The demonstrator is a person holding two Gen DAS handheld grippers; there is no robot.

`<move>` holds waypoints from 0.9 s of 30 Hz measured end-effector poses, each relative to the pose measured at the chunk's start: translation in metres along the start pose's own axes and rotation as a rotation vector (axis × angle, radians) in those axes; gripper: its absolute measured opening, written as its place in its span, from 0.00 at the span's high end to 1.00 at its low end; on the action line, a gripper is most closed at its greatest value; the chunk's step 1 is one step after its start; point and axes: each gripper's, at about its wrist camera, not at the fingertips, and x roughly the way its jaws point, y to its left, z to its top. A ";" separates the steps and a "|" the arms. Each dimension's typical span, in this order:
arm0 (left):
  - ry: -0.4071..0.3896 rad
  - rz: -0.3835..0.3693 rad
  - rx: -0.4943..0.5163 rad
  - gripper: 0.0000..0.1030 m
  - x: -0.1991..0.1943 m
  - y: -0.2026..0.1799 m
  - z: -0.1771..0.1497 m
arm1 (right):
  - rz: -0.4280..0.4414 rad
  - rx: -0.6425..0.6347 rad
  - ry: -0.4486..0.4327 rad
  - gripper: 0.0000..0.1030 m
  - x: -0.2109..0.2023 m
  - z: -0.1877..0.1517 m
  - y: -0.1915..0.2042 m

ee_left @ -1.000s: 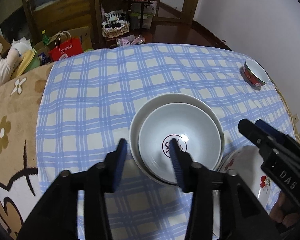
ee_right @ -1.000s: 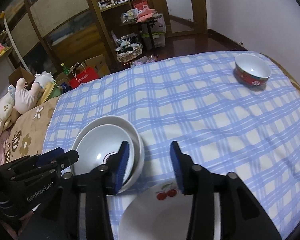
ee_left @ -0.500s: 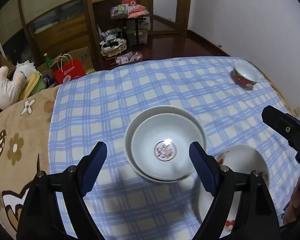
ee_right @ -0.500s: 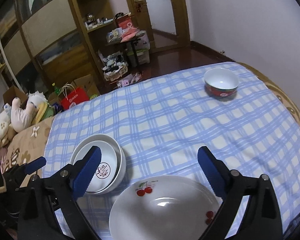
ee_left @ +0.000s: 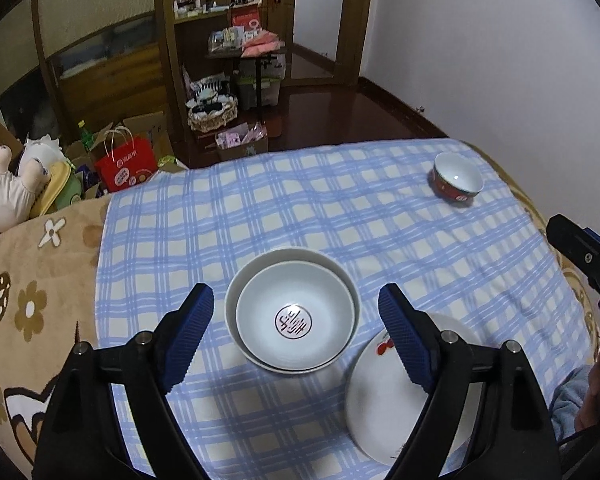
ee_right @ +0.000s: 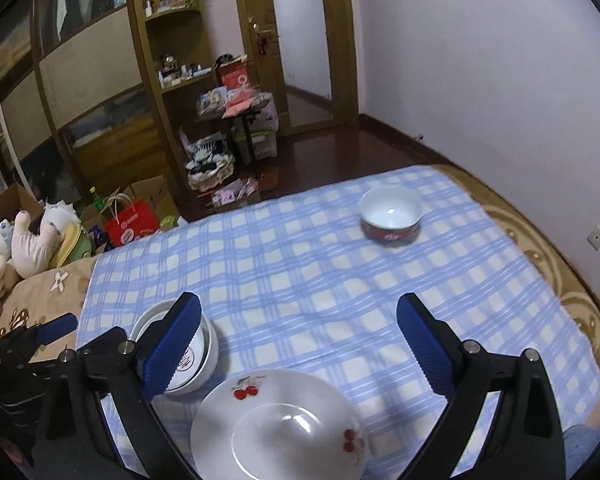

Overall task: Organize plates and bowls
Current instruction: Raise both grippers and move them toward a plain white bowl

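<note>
Your two nested white bowls sit on the near left part of the blue checked cloth, the smaller one (a red round mark on its floor) resting inside the larger. Just to their right, close to the near edge, lies the white cherry plate, apart from the bowls by a thin strip of cloth. Far off on the right side of the cloth stands the small red bowl, upright and alone, well apart from the others. Your left gripper hovers above the nested bowls with its blue pads spread wide; its jaws have just been opening, and nothing is pressed between them. Your right gripper hangs over the plate, jaws likewise freshly opened wide and empty. Beyond the cloth's left edge you see a brown flowered blanket, then soft toys and a red paper bag on the floor, with wooden shelves at the far wall.
</note>
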 end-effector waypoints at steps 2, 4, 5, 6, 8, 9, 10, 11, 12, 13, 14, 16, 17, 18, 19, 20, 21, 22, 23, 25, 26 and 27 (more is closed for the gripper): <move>-0.015 0.001 0.007 0.19 -0.009 -0.003 0.003 | -0.004 0.005 -0.018 0.01 -0.011 0.004 -0.006; -0.028 0.002 0.017 0.19 -0.017 -0.007 0.006 | -0.019 0.001 -0.035 0.01 -0.020 0.008 -0.010; -0.036 0.002 0.023 0.19 -0.022 -0.010 0.008 | -0.025 0.000 -0.041 0.01 -0.024 0.009 -0.011; -0.042 -0.001 0.027 0.19 -0.025 -0.013 0.009 | -0.032 -0.002 -0.050 0.01 -0.030 0.012 -0.014; -0.052 -0.013 0.028 0.19 -0.034 -0.017 0.013 | -0.042 -0.002 -0.067 0.01 -0.040 0.014 -0.018; -0.060 -0.019 0.024 0.19 -0.038 -0.018 0.015 | -0.045 -0.001 -0.073 0.01 -0.044 0.015 -0.021; -0.070 -0.027 0.019 0.19 -0.043 -0.020 0.017 | -0.049 0.002 -0.080 0.01 -0.048 0.017 -0.023; -0.080 -0.034 0.018 0.19 -0.047 -0.023 0.019 | -0.053 0.006 -0.086 0.01 -0.052 0.018 -0.026; -0.084 -0.035 0.019 0.19 -0.049 -0.025 0.020 | -0.057 0.008 -0.091 0.01 -0.056 0.020 -0.029; -0.090 -0.034 0.025 0.19 -0.051 -0.029 0.023 | -0.060 0.007 -0.094 0.01 -0.059 0.021 -0.032; -0.092 -0.032 0.031 0.19 -0.052 -0.033 0.025 | -0.067 0.008 -0.098 0.01 -0.062 0.023 -0.036; -0.091 -0.030 0.046 0.19 -0.053 -0.041 0.029 | -0.081 0.009 -0.106 0.00 -0.066 0.027 -0.042; -0.090 -0.029 0.054 0.19 -0.053 -0.046 0.032 | -0.087 0.011 -0.108 0.00 -0.067 0.028 -0.044; -0.090 -0.026 0.061 0.19 -0.053 -0.050 0.034 | -0.092 0.014 -0.110 0.00 -0.068 0.031 -0.048; -0.092 -0.024 0.070 0.19 -0.052 -0.055 0.037 | -0.097 0.018 -0.111 0.00 -0.068 0.034 -0.053; -0.095 -0.024 0.076 0.19 -0.051 -0.058 0.040 | -0.103 0.022 -0.114 0.00 -0.068 0.037 -0.057; -0.099 -0.024 0.083 0.19 -0.050 -0.063 0.043 | -0.111 0.025 -0.118 0.00 -0.068 0.039 -0.060; -0.102 -0.022 0.085 0.19 -0.048 -0.066 0.046 | -0.116 0.025 -0.123 0.00 -0.068 0.042 -0.064; -0.107 -0.019 0.088 0.19 -0.045 -0.071 0.049 | -0.121 0.023 -0.129 0.00 -0.067 0.045 -0.067; -0.102 -0.021 0.102 0.19 -0.037 -0.080 0.056 | -0.146 0.014 -0.151 0.00 -0.063 0.051 -0.074; -0.097 -0.020 0.112 0.19 -0.033 -0.086 0.059 | -0.155 0.009 -0.155 0.00 -0.061 0.053 -0.076; -0.095 -0.023 0.116 0.19 -0.029 -0.091 0.063 | -0.165 0.005 -0.156 0.00 -0.057 0.056 -0.080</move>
